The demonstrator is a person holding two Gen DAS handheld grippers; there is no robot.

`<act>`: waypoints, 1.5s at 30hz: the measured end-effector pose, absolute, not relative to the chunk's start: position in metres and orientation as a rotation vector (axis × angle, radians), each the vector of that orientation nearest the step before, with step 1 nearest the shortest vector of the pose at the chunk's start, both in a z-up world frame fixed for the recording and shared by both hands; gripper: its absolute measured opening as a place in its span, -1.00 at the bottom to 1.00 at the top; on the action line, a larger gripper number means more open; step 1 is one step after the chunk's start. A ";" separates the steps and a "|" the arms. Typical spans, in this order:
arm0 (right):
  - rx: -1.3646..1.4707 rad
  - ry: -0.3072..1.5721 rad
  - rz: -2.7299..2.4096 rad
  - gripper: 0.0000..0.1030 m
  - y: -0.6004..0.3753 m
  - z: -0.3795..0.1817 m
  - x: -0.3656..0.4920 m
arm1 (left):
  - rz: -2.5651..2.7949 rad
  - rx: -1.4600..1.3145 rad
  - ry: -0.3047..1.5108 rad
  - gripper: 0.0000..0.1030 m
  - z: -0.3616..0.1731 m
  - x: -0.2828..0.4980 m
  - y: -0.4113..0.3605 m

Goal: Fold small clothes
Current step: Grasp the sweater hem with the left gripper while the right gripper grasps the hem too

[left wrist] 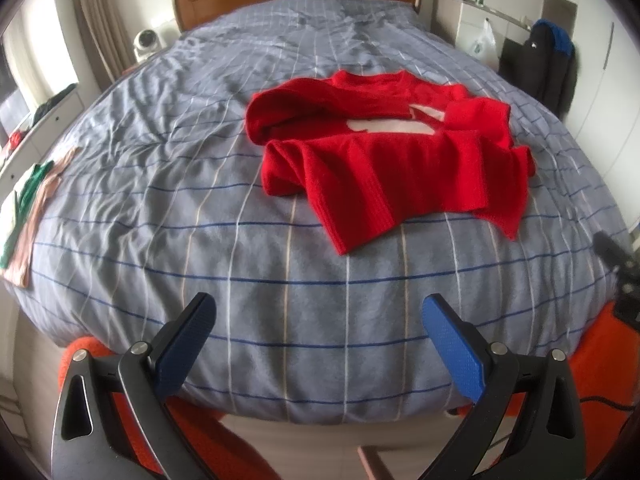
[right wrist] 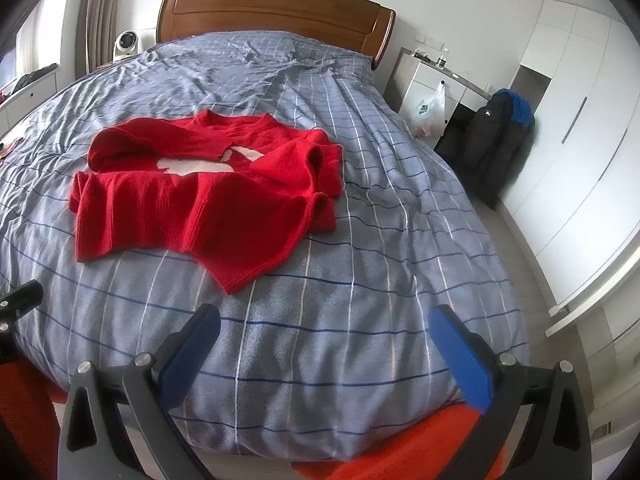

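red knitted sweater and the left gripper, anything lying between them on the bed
Nothing: only bare blue-grey checked duvet separates the left gripper from the crumpled red knitted sweater, seen in the left wrist view.

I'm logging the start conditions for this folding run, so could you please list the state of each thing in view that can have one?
red sweater: crumpled, unfolded, lying on the bed, ungripped
left gripper: open, empty, above the bed's near edge
right gripper: open, empty, short of the sweater
duvet: spread over the bed, wrinkled
green and pink clothes: lying flat at the bed's left edge
wardrobe: doors shut
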State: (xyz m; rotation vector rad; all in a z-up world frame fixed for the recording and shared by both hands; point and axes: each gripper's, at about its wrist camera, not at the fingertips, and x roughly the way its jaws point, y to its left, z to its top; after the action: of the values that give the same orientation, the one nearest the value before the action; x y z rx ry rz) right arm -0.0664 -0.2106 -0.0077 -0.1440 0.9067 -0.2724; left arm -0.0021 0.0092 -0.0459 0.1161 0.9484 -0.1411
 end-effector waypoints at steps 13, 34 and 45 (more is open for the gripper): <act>0.369 0.888 0.146 0.98 -0.270 -0.077 -0.005 | -0.312 -0.186 1.086 0.75 -0.106 0.092 0.045; 0.451 1.284 0.214 -0.89 -0.279 -0.105 -0.066 | -0.413 0.051 1.274 -0.96 -0.120 0.007 0.061; 0.371 1.343 0.079 -0.90 -0.267 -0.141 -0.056 | -0.324 0.134 1.266 -0.96 -0.154 0.019 0.040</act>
State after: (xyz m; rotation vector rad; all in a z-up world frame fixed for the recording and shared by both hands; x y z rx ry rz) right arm -0.0561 -0.2672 -0.1412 0.3711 1.3430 0.0792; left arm 0.0188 0.0405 -0.1542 0.1345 1.2664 -0.3238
